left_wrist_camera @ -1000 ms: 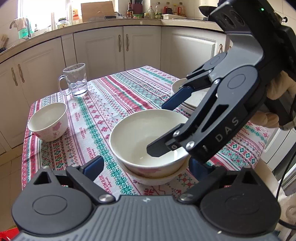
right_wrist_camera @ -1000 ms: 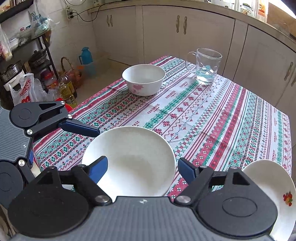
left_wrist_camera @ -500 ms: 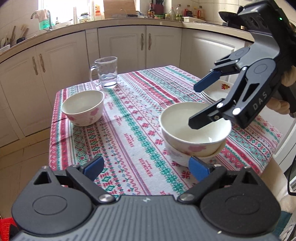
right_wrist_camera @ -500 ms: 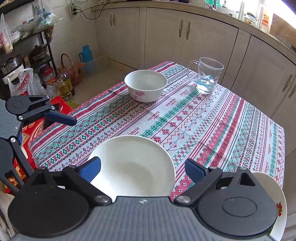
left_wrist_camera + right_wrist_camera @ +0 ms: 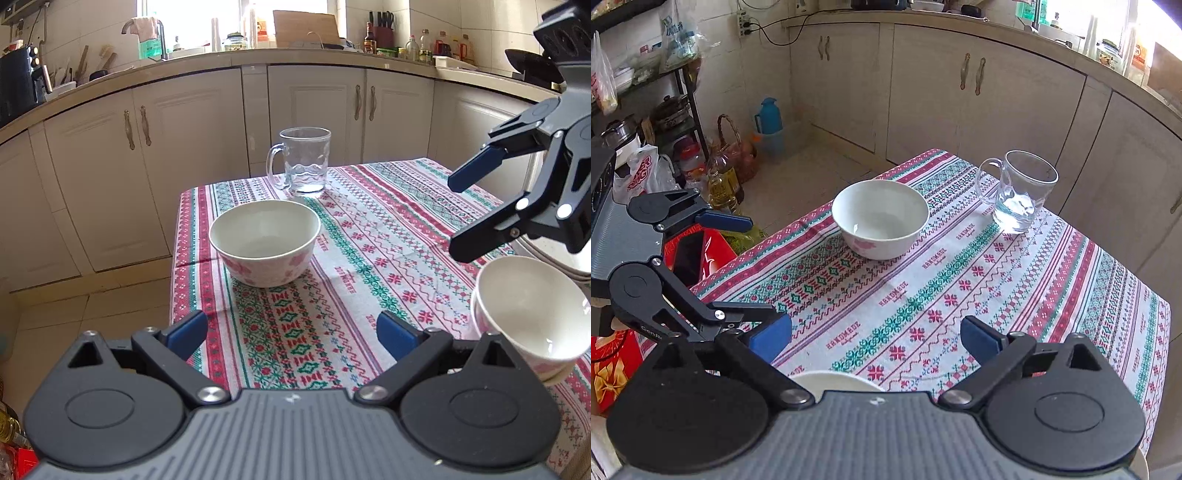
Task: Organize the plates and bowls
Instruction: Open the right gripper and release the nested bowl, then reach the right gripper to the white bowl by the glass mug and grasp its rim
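Here a single white bowl with pink flowers is seen standing alone on the patterned tablecloth of the surface, toward its far end, with a glass mug holding a little water just beyond it and apart from it. Two more bowls, nested as a stack, are found at the near right edge in the left wrist view, and a plate rim is partly hidden behind the right tool. The right tool is held above that stack with its jaws spread wide and nothing between them. The left tool is likewise spread wide and empty, pointed toward the lone bowl across bare cloth. Nothing is set between it and the bowl. Cream cabinets are seen behind, and bottles and bags on the floor beside the surface.
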